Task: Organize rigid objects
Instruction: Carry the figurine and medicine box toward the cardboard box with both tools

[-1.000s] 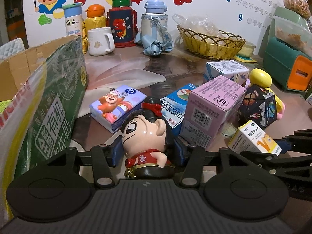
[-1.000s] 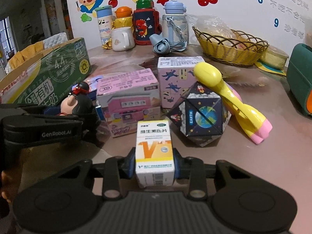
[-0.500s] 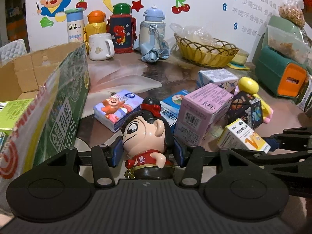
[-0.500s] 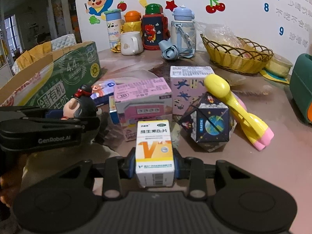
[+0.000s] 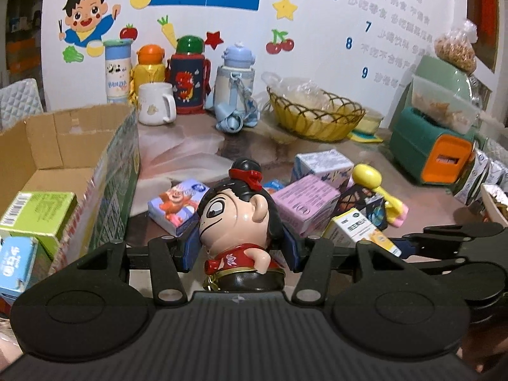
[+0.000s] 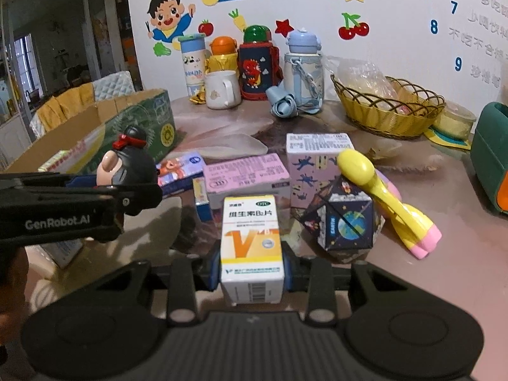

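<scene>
My left gripper [image 5: 236, 249] is shut on a doll figurine [image 5: 238, 219] with black hair and a red bow, held above the table. It also shows in the right wrist view [image 6: 127, 166]. My right gripper [image 6: 252, 268] is shut on a white and orange medicine box [image 6: 252, 247], also seen in the left wrist view [image 5: 357, 230]. An open cardboard box [image 5: 73, 149] stands at the left and holds a green carton [image 5: 38, 216] and a blue one [image 5: 16, 263].
On the table lie a pink box [image 6: 244, 174], a purple box [image 6: 317, 155], a dark space cube [image 6: 341, 219], a yellow toy [image 6: 384, 197] and a cartoon tissue pack [image 5: 177, 206]. Bottles, a white mug [image 6: 222, 89] and a wicker basket [image 6: 387, 111] stand at the back. A green container [image 5: 435, 146] stands right.
Both grippers have risen with their objects and the view now looks down more on the table. The cardboard box interior has come into the left wrist view.
</scene>
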A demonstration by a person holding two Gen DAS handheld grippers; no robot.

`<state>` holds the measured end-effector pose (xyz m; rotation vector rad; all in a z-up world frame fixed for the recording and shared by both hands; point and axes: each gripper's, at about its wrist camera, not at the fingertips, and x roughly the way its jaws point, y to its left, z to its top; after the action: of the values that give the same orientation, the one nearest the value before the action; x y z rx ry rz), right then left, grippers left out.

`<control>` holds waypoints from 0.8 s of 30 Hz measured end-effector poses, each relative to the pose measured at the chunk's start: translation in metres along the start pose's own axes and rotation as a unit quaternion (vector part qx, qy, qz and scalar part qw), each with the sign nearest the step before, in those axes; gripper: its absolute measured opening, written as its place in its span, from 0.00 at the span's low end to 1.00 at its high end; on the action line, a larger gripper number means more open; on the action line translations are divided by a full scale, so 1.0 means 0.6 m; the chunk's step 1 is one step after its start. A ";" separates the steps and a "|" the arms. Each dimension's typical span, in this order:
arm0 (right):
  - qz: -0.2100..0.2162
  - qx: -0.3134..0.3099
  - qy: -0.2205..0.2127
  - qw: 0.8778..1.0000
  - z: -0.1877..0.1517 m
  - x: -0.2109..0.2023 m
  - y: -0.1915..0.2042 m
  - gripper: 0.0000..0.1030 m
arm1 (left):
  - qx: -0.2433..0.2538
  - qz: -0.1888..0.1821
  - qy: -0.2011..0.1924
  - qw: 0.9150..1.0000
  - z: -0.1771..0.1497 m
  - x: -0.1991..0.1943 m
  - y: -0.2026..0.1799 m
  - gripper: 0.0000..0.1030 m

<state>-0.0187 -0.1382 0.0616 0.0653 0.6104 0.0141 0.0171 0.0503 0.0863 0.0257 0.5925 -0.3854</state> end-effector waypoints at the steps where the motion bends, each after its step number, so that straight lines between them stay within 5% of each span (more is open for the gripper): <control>1: 0.001 -0.001 -0.003 1.000 0.001 -0.003 0.002 0.33 | 0.000 -0.001 -0.002 1.000 0.002 -0.005 0.000 0.62; 24: 0.054 -0.031 -0.037 0.997 0.029 -0.044 0.078 0.33 | -0.029 0.020 -0.059 0.998 0.042 -0.119 0.063 0.62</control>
<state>-0.0300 -0.0931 0.0937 0.0387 0.5318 0.1351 -0.0099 0.1071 0.1435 -0.0405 0.4846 -0.3279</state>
